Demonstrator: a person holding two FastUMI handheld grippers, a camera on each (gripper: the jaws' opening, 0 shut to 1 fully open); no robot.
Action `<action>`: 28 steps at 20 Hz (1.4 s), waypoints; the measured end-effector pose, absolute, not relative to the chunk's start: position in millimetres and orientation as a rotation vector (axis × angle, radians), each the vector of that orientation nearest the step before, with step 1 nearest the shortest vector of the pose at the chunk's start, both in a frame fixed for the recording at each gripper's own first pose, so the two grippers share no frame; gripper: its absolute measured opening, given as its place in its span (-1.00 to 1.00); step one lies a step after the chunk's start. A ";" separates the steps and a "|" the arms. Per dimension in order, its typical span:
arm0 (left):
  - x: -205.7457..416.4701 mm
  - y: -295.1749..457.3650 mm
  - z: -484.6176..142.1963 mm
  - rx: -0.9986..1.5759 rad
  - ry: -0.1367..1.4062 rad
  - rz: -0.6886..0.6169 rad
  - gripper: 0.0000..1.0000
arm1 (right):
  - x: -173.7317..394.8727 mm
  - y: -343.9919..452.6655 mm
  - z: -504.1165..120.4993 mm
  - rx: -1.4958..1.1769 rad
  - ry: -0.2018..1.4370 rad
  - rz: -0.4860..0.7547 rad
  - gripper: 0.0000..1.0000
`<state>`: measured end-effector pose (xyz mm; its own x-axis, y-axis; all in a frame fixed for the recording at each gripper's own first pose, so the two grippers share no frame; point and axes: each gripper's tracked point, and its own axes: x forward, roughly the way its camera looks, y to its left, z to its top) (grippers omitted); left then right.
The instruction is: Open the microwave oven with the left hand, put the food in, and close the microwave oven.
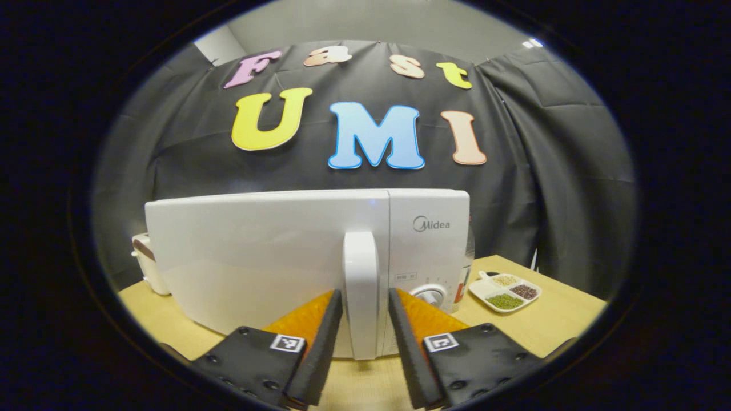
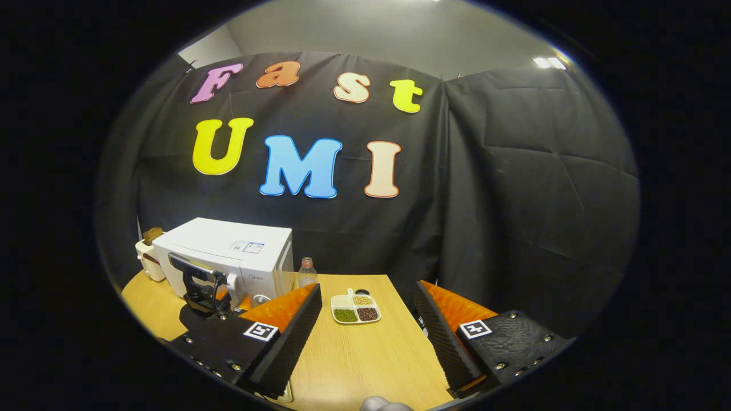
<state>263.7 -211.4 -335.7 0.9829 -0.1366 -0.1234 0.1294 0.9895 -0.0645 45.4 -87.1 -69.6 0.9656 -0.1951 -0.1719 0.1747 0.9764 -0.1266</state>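
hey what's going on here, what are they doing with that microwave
A person holds a gripper in each hand. The left gripper is up at the white microwave, its fingers on either side of the upright door handle, apparently not pressing it yet. The door looks shut. The right gripper waits open over the wooden table, holding nothing. A divided plate of food sits on the table to the right of the microwave.
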 end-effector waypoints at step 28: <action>226.3 -203.2 -340.4 -0.058 0.194 -0.145 -0.58 | 7.2 -86.9 -83.3 -0.101 0.214 -0.156 0.99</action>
<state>226.3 -203.2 -340.4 0.9710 -0.1488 -0.1874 0.1376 0.9879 -0.0714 7.2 -86.9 -83.3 0.9652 -0.1645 -0.2032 0.1430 0.9828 -0.1167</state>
